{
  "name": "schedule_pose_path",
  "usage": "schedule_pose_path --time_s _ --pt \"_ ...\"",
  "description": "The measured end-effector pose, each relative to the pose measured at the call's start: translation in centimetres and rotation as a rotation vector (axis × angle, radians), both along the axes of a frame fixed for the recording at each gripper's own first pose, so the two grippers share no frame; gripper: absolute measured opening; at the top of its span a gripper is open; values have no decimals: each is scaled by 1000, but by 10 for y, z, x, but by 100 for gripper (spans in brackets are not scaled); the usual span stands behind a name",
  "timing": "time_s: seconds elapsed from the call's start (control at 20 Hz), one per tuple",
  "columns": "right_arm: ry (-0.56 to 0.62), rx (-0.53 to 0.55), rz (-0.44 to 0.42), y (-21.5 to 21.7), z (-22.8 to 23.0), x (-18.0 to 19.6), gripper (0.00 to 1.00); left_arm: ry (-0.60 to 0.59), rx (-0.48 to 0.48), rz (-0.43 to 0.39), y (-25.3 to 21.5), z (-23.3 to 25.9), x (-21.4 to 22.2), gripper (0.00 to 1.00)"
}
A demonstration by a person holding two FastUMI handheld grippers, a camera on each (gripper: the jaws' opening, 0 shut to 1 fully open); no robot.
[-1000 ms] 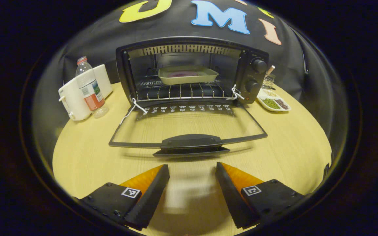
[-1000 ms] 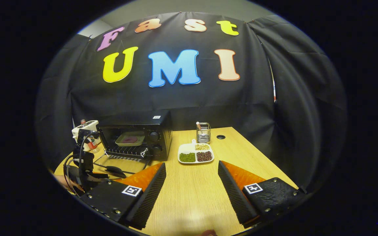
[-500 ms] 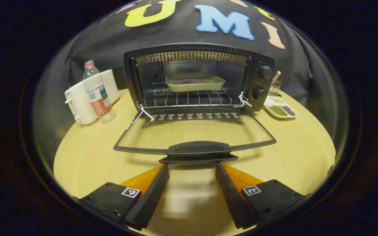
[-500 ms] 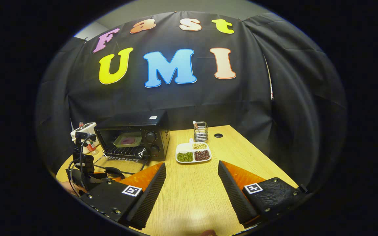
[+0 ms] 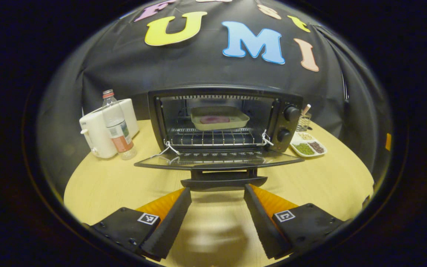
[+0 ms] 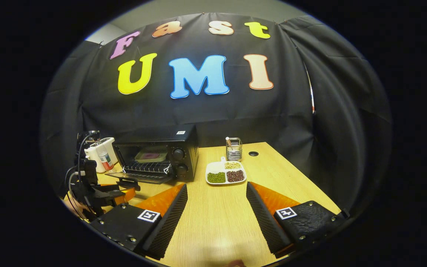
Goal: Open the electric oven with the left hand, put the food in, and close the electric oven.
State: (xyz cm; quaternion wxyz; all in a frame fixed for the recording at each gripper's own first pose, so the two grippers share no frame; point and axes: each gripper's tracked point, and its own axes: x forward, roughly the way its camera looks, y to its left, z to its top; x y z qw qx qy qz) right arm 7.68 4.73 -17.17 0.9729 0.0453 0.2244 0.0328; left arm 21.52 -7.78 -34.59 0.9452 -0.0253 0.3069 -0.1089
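oven (image 5: 224,118) door (image 5: 219,159) open, its printed icon row unreadable; left tongs (image 5: 217,191) spread.

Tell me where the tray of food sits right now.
In the left gripper view the tray of food sits on the wire rack inside the open oven, centre frame, left of the two knobs and behind the lowered door.

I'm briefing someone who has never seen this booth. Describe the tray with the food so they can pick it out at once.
Start at the black electric oven at the back of the wooden table, its glass door hanging open toward the front. Inside, on the wire rack, sits the tray. It is shallow, pale and rectangular with one dark reddish piece of food in it, unlike the white divided dish of beans outside, beside the oven's knobs.
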Motion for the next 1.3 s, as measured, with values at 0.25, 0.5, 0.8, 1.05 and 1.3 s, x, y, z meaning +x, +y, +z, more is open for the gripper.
schedule_pose_path --time_s 0.25,0.5,0.8,1.05,1.3 --pt "-1 18 -20 4 1 5 98 -34 -30 6 2 19 5 97" --pt "-3 32 -48 4 1 10 98 -102 -26 -19 4 47 17 97" --pt "0 17 -60 10 -2 12 98 -151 -32 -39 0 68 46 97" --pt "3 20 -70 8 -6 9 98 -193 -58 -34 -1 93 64 100" --pt "-78 16 -33 1 23 12 98 -298 -89 -23 0 147 34 92"
